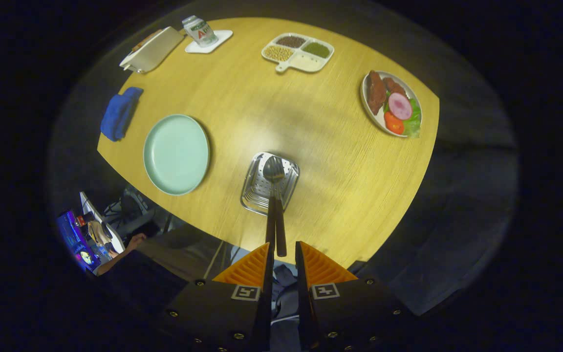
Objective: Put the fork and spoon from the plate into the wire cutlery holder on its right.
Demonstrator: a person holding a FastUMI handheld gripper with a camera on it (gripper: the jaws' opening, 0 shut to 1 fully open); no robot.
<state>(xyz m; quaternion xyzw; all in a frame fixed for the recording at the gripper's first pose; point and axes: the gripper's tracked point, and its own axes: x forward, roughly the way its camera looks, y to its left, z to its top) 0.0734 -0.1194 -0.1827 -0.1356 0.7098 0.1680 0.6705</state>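
The claw (285, 254) stands with its two fingers parted by a narrow gap, and the dark ends of two slim utensil handles (275, 230) sit just ahead of that gap; whether either finger presses on them cannot be told from this angle. The handles run forward side by side and down into the square wire cutlery holder with a perforated metal floor (269, 183), where the polished metal spoon bowl (273, 169) rests inside the basket; the second handle is presumably the fork, though its head is hidden. The round pale-green plate (176, 153) to the holder's left lies bare, so the job looks all but done. Both pieces should be light, stiff and slick, apt to pivot if pinched at one end, so the grip belongs on the matte handles, not the shiny heads. The holder itself looks light and could tip or slide if the handles lever against its rim. The wooden surface (330, 161) offers wide open room to the right of the holder and beyond it, while its near edge lies close behind the basket, so any retreat is best made straight up and back. A plate of sliced meat and vegetables (392, 103) sits well apart.
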